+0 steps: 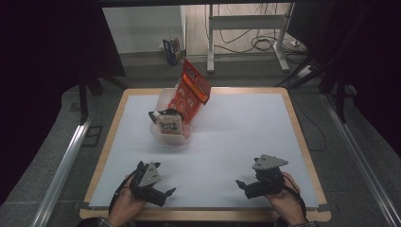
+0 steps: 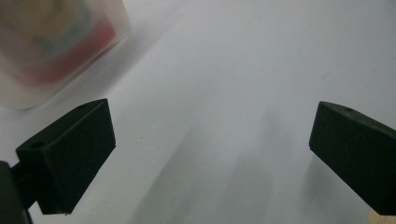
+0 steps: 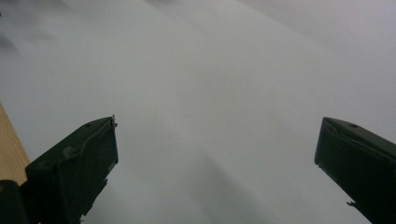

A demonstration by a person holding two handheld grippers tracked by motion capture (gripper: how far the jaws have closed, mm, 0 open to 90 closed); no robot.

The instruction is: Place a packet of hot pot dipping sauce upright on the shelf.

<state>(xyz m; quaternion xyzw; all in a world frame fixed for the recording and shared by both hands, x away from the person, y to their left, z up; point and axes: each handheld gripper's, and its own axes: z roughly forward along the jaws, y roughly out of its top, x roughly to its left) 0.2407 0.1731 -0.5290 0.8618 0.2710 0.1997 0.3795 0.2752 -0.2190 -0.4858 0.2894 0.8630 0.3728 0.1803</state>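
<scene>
Translucent plastic tub (image 1: 163, 134) sits toward the far left of my white desk (image 1: 236, 142), holding a red snack bag (image 1: 191, 92) upright and a smaller pouch (image 1: 170, 126). My left tool (image 1: 163, 191) rests nearer me, below it, jaws wide and empty. My right tool (image 1: 243, 184) sits well apart, jaws wide too.

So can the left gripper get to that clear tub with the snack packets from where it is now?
Probably yes. The left gripper sits open near the table's front edge, and bare white surface lies between it and the clear tub. The right gripper is off to the side, out of the way.
</scene>
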